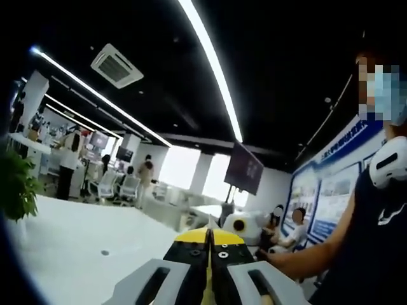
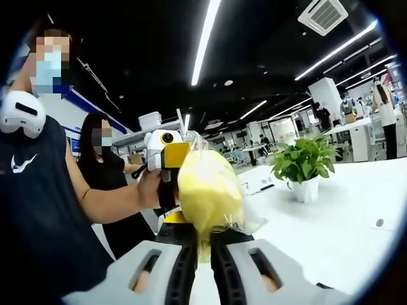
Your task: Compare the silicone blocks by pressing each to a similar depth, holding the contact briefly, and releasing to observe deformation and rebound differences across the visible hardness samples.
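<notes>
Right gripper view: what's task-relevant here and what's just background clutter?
Job:
- yellow wrapped block, clamped in the right gripper
- left gripper, held up beside it, jaws shut

Lying about:
- potted plant on the white table
- dark pen-like item by the pot

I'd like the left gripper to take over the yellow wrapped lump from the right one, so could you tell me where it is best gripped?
Probably the rounded upper bulge of the yellow wrapped lump, approached from above. The right gripper already pinches its lower end, so only the top is free. The crinkly clear wrap looks slippery, so close across the widest part.
</notes>
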`<action>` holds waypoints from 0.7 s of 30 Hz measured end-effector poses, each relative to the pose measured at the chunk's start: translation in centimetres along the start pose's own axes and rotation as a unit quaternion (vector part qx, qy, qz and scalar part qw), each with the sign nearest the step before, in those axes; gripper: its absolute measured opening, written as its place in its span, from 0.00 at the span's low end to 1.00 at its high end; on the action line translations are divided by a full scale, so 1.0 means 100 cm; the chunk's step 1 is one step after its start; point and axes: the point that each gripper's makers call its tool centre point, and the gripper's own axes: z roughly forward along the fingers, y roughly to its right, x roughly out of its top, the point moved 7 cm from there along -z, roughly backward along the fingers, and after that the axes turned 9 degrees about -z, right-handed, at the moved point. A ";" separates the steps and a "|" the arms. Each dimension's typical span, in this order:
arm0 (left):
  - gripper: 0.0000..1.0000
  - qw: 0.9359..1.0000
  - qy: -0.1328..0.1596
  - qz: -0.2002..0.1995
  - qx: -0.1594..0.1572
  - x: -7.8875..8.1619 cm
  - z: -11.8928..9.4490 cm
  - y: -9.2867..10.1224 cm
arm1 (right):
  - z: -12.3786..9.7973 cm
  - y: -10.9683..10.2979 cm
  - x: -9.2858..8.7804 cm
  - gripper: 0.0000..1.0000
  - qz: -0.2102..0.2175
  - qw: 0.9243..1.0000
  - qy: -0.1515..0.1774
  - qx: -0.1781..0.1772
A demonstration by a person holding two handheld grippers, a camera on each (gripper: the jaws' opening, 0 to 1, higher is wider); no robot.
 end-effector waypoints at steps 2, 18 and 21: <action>0.00 1.000 0.000 0.000 0.001 0.000 0.000 0.000 | 0.000 0.000 -0.001 0.03 -0.011 1.000 0.002 -0.004; 0.00 1.000 0.011 0.004 0.002 0.002 0.000 0.003 | 0.001 0.001 0.002 0.08 -0.019 1.000 0.016 -0.016; 0.00 1.000 0.013 0.002 0.001 0.002 -0.001 0.003 | 0.001 0.002 0.002 0.09 -0.022 0.999 0.017 -0.015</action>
